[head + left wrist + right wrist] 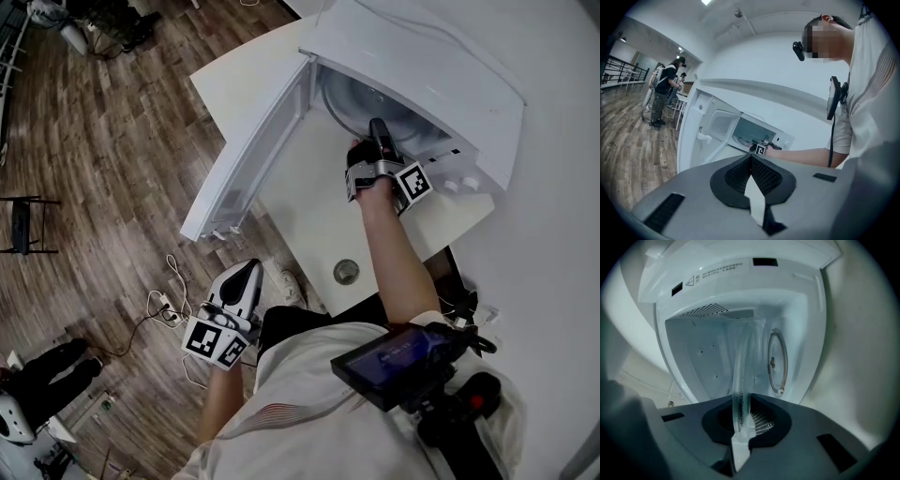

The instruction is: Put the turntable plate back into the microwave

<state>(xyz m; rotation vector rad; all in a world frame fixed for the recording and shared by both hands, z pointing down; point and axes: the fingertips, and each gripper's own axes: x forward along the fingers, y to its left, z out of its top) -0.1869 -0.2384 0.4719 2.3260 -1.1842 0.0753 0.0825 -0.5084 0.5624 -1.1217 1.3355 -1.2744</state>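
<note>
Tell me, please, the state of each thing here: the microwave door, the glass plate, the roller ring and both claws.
Microwave door: wide open.
Turntable plate: held by its rim, not yet set on the roller ring.
Roller ring: lying on the cavity floor, uncovered.
Right claw: shut on the turntable plate.
Left claw: shut, empty, away from the microwave.

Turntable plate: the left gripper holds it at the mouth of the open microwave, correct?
No: the right gripper holds the turntable plate, jaws shut on its rim, at the mouth of the open microwave, as the right gripper view shows. The left gripper is shut, empty.
</note>
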